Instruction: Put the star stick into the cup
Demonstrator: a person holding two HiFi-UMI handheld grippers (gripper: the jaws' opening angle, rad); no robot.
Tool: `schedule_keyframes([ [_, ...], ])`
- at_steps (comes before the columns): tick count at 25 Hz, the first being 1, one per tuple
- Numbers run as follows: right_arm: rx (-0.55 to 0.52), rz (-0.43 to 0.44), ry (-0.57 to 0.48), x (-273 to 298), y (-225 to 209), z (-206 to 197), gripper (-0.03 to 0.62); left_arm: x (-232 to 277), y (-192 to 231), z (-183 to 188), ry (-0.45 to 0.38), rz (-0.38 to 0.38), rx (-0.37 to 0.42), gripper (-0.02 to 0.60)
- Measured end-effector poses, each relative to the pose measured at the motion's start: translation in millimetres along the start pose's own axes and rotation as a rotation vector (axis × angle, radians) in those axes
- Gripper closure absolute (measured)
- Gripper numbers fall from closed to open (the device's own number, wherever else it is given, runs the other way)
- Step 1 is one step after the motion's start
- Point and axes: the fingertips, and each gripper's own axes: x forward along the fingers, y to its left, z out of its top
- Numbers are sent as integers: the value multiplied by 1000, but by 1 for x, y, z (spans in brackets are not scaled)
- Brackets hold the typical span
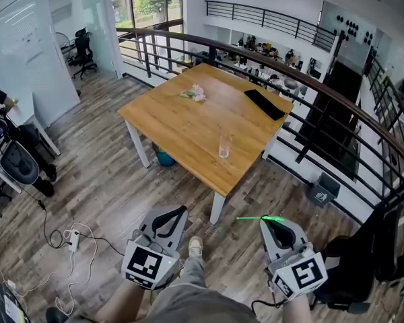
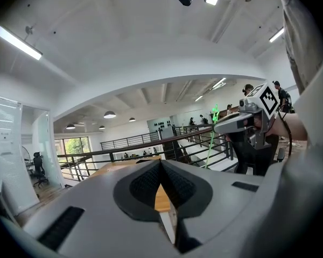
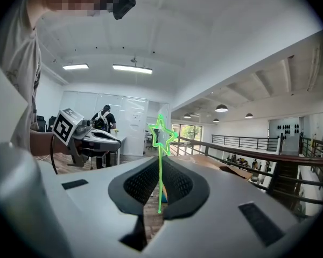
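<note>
In head view the star stick [image 1: 259, 218] blurs to a green streak. Your right gripper [image 3: 160, 179] pinches its stem; your left gripper [image 2: 161, 168] is closed on nothing. Glass cup [image 1: 224, 146] sits well ahead.

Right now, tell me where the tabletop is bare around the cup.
Bare wood surrounds the cup: the left half of the table up to the pink-and-green bundle, and the middle up to the black pad. Only the far side holds things.
</note>
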Motion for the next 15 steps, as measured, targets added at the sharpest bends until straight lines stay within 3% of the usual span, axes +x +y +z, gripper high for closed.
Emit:
schedule_keyframes([
  [15,27,-23,48,167,-115,10,554,161,119,-8,54,-56,-4,566],
])
